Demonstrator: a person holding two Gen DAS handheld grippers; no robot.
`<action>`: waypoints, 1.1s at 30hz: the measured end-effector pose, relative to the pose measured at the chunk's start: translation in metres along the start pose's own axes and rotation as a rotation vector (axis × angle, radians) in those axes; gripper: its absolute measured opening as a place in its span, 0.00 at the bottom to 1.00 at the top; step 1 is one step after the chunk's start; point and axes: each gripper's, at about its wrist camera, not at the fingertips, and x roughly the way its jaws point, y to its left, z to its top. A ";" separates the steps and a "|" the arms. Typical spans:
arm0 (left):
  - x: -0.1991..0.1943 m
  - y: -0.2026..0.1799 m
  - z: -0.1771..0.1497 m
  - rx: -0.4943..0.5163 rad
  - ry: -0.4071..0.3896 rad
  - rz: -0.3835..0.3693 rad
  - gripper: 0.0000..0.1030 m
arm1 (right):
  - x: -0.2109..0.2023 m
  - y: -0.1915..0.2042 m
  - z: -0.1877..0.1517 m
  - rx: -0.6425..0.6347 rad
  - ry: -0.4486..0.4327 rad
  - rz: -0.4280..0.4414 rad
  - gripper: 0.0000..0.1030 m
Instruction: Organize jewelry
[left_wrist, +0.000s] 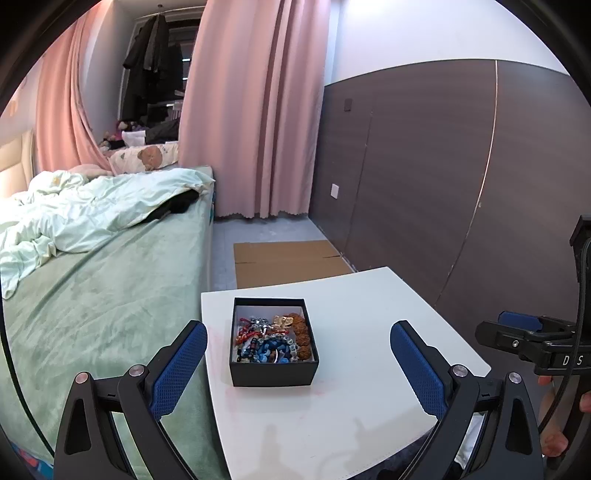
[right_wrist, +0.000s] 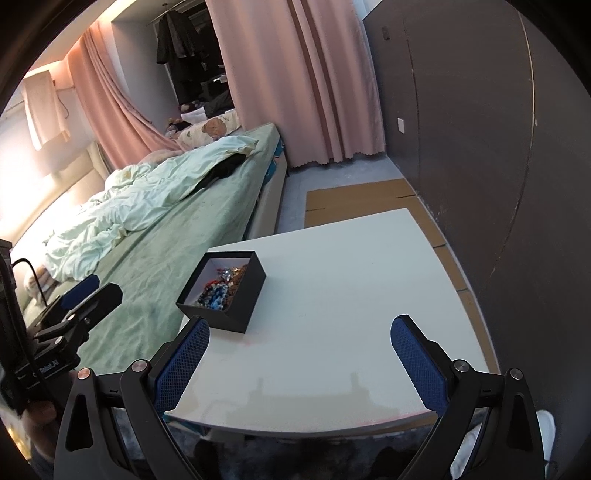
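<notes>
Jewelry (left_wrist: 271, 341), a tangle of blue, red, silver and brown beaded pieces, fills an open black box (left_wrist: 273, 373) sitting on a white table (left_wrist: 332, 424), near the edge closest to a bed (left_wrist: 92, 295) with a green cover. The left gripper (left_wrist: 298, 363) hovers low over the table facing the box, its blue-padded jaws spread wide and empty. The right gripper (right_wrist: 300, 363) is to the right of the box, jaws also spread wide, holding nothing. Individual pieces are too small to tell apart, possibly bracelets. Pink curtains (left_wrist: 255, 110) hang behind.
</notes>
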 end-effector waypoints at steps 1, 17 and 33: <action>0.000 0.000 0.000 0.001 -0.001 0.001 0.97 | 0.000 0.000 0.000 0.001 -0.001 -0.002 0.96; -0.003 -0.002 0.007 -0.006 0.000 -0.002 0.97 | -0.004 -0.001 0.001 -0.014 -0.003 -0.046 0.96; -0.002 0.005 0.003 -0.030 -0.009 0.002 0.97 | -0.004 0.001 0.004 -0.025 -0.006 -0.054 0.96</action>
